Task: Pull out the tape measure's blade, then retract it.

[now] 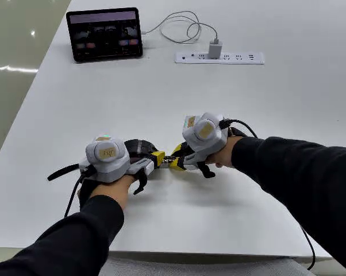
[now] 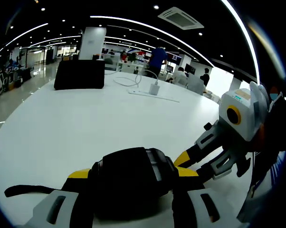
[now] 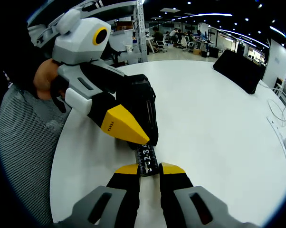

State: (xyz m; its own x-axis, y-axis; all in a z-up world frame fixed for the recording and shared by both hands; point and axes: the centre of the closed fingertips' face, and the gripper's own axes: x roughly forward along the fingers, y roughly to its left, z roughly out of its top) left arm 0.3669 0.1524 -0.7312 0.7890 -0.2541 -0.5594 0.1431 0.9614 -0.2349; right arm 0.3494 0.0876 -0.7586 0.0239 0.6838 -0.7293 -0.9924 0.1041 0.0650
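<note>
The tape measure (image 1: 139,148), a black case, sits on the white desk (image 1: 265,98) close to its near edge, a little left of the middle. The left gripper (image 2: 133,190) has its yellow-tipped jaws clamped on either side of the case. A short stretch of blade (image 3: 146,160) sticks out, its numbers showing, and the right gripper (image 3: 149,170) pinches its end between closed tips, just beside the left one.

Well apart, toward the desk's far left corner, a dark tablet (image 1: 104,33) stands propped. A white power strip (image 1: 219,57) lies further right, with a charger (image 1: 214,49) plugged in and its cable (image 1: 181,27) looping to the tablet.

A glossy floor (image 1: 12,75) runs past the left edge. Beyond the desk are an open office, bright ceiling strips (image 2: 147,26) and people (image 2: 157,57) at distant desks.
</note>
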